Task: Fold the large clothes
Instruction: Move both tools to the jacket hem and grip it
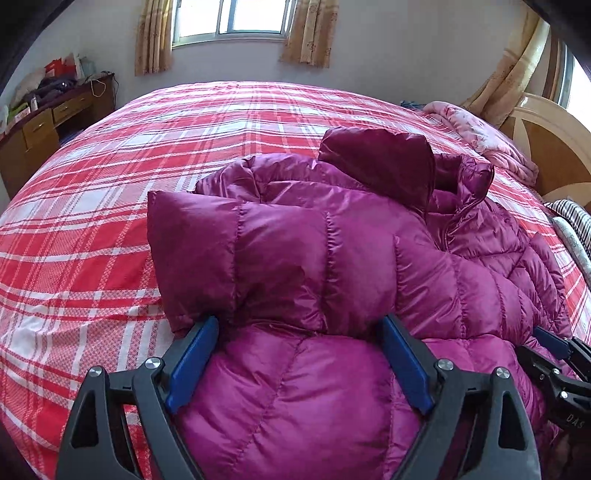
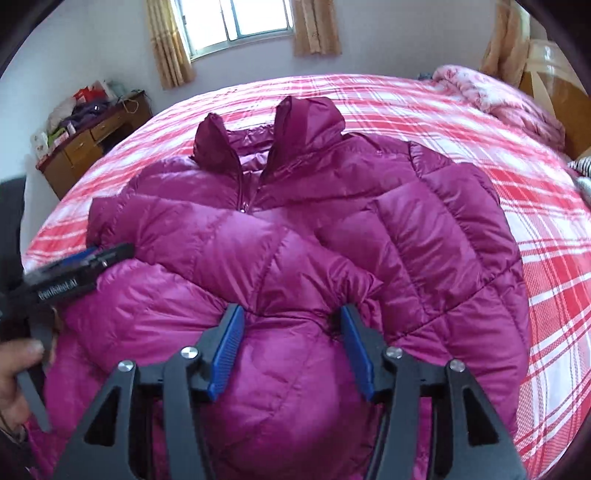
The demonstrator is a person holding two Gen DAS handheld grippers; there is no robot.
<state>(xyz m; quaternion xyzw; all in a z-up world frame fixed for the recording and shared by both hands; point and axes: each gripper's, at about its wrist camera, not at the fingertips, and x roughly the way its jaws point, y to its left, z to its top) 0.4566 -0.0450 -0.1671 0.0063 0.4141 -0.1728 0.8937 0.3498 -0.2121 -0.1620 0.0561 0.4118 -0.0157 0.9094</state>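
Now the left gripper is seen spread wide, a puffed fold of the magenta down jacket bulging between its blue pads without being pinched. Alongside, the right gripper is held parted too, jacket padding swelling between its pads, unclamped. Further out, the jacket is laid across the red plaid bed, sleeves folded inward, hood towards the curtained window.
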